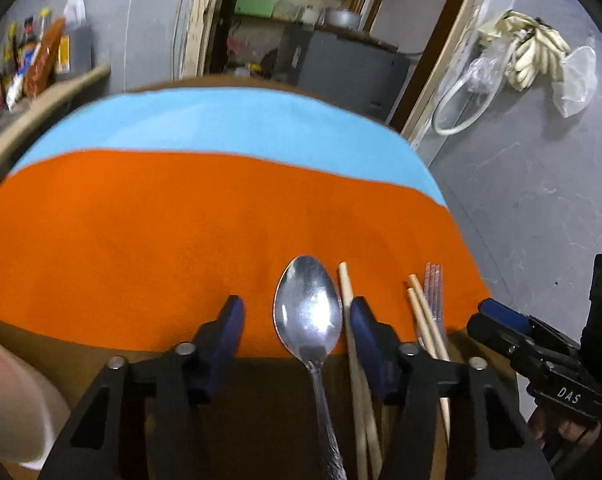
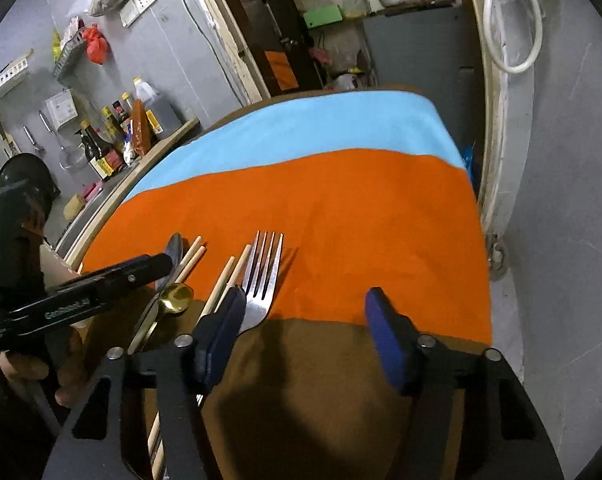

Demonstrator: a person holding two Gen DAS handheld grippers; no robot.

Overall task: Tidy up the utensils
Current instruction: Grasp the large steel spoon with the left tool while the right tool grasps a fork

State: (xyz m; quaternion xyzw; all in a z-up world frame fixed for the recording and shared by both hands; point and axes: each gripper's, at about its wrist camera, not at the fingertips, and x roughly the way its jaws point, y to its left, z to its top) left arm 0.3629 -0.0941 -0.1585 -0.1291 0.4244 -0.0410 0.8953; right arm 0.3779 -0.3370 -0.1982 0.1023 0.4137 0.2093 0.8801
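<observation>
A silver spoon [image 1: 307,312] lies bowl-up at the near edge of the orange cloth [image 1: 141,240], its handle pointing towards me. My left gripper [image 1: 297,312] straddles the spoon's bowl; its jaws stand apart and the pads do not touch it. One wooden chopstick [image 1: 351,320] runs along the right finger, and another chopstick pair [image 1: 425,320] lies further right. In the right wrist view a steel fork [image 2: 263,276] lies beside the left finger of my right gripper [image 2: 305,300], which is open with only cloth between its jaws. A gold spoon [image 2: 175,298] sits to the left.
A blue cloth [image 2: 321,128] lies beyond the orange one on the brown-covered table [image 2: 321,380]. Sauce bottles [image 2: 113,140] stand on a ledge at the left. A pale rounded object [image 1: 13,400] sits at the near left. Grey wall and a doorway lie behind.
</observation>
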